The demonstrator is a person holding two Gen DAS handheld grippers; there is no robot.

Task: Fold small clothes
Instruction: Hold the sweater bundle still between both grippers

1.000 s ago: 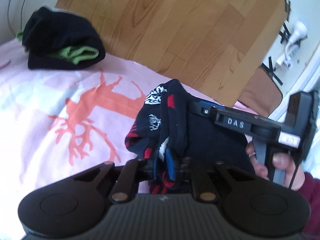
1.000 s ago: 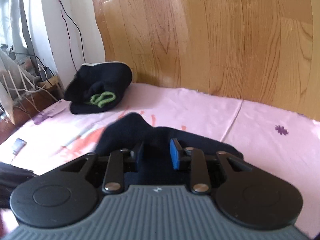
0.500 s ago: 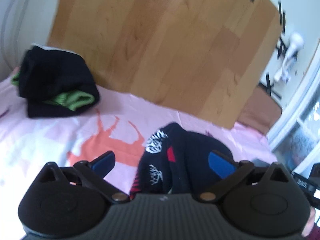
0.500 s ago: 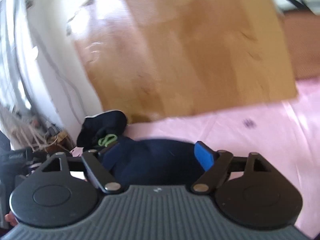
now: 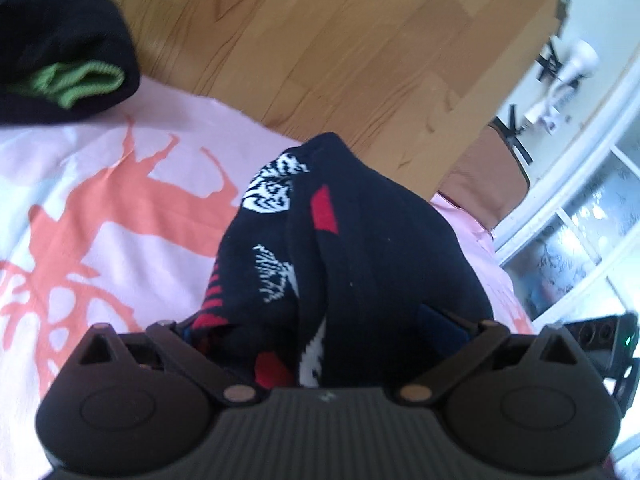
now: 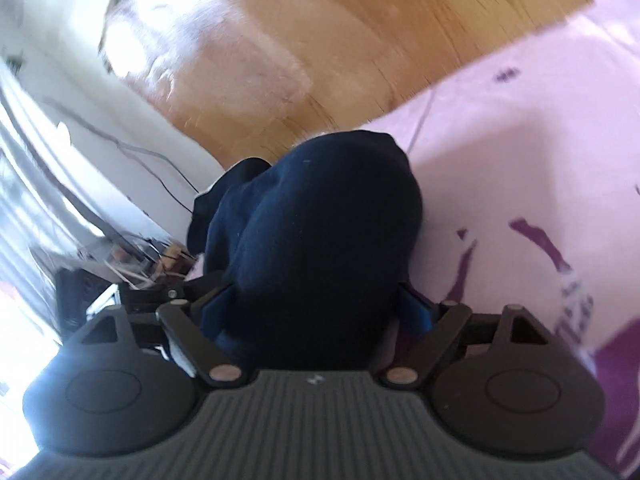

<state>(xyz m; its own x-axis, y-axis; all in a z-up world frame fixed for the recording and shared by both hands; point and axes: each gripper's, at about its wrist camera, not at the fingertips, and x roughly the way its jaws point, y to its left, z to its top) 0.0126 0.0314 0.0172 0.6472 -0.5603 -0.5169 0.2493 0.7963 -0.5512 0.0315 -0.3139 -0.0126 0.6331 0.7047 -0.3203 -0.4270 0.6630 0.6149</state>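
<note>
I see a pink bedsheet [image 5: 132, 160] carrying a dark patterned sock bundle [image 5: 340, 240] and a black-and-green bundle [image 5: 64, 68] near the wooden headboard [image 5: 320, 48].

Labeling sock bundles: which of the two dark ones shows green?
The far bundle at the left wrist view's upper left: a green cuff peeks out. The patterned bundle between the left gripper jaws shows red and white.

Both wrist views close above the pink bedsheet [image 5: 132, 276], facing wooden board [image 5: 340, 56], sharing dark sock bundle [image 5: 352, 252].
</note>
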